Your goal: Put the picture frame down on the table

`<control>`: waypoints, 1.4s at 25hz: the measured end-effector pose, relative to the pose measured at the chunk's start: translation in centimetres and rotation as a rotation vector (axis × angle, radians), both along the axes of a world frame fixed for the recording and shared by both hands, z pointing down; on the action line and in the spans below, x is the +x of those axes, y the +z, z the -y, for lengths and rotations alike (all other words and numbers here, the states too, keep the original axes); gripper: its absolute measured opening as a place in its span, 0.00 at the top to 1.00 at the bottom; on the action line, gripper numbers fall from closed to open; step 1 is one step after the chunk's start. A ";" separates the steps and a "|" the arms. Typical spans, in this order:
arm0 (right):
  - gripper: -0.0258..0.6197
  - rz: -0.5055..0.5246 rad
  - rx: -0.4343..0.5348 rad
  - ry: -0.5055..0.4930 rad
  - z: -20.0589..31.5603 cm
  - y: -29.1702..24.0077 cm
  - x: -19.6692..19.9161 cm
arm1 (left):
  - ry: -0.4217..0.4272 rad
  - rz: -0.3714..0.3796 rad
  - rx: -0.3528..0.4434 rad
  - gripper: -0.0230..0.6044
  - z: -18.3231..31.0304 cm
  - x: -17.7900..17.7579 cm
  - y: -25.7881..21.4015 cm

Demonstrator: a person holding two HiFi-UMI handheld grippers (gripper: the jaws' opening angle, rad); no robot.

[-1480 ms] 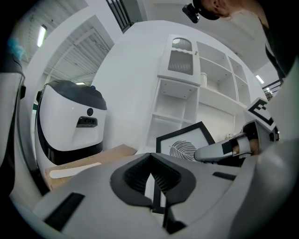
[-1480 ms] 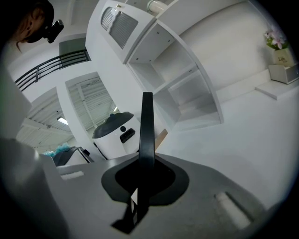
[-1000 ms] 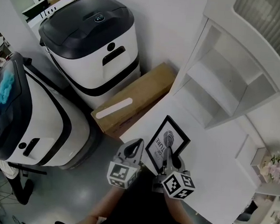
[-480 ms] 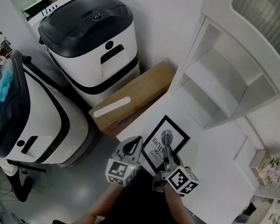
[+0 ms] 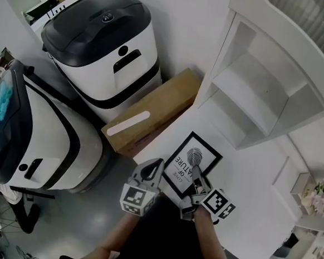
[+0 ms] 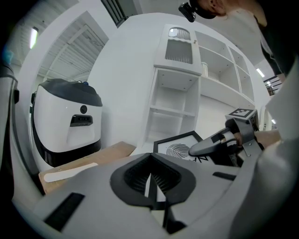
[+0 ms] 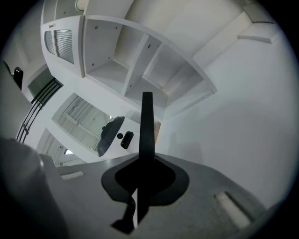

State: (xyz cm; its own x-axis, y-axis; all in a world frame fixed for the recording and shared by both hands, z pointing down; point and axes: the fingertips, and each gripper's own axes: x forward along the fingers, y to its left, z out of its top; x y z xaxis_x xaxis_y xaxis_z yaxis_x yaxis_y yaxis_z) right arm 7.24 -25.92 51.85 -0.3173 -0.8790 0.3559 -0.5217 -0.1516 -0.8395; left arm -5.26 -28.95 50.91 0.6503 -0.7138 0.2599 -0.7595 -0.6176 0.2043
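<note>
Picture frame [image 5: 190, 156]: thin black border, white mat, dark fingerprint print with letters below it. Lower centre of the head view, over the near-left corner of the white table [image 5: 253, 178], print side up. Long axis runs diagonally, lower left to upper right. Can't tell if it touches the table. Right gripper [image 5: 196, 174] is clenched on the frame's lower edge; in the right gripper view the frame shows edge-on as a black strip rising from the jaws. Left gripper [image 5: 157, 166] sits just left of the frame, jaws together, nothing gripped. The frame's lower corner is hidden behind the right gripper, and the lettering is partly covered.
</note>
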 end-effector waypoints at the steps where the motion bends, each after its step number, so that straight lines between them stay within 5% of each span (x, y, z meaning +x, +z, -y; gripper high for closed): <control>1: 0.94 0.012 0.000 -0.001 0.2 0.0 0.0 | 0.001 0.002 -0.001 0.95 0.0 0.0 0.1; 8: 0.94 0.152 -0.017 -0.016 1.5 0.4 -0.5 | -0.010 -0.001 -0.006 0.95 0.2 -0.4 0.4; 35: 0.94 0.310 -0.083 -0.013 5.9 4.9 -0.4 | -0.043 0.018 -0.028 0.95 0.3 -0.5 2.4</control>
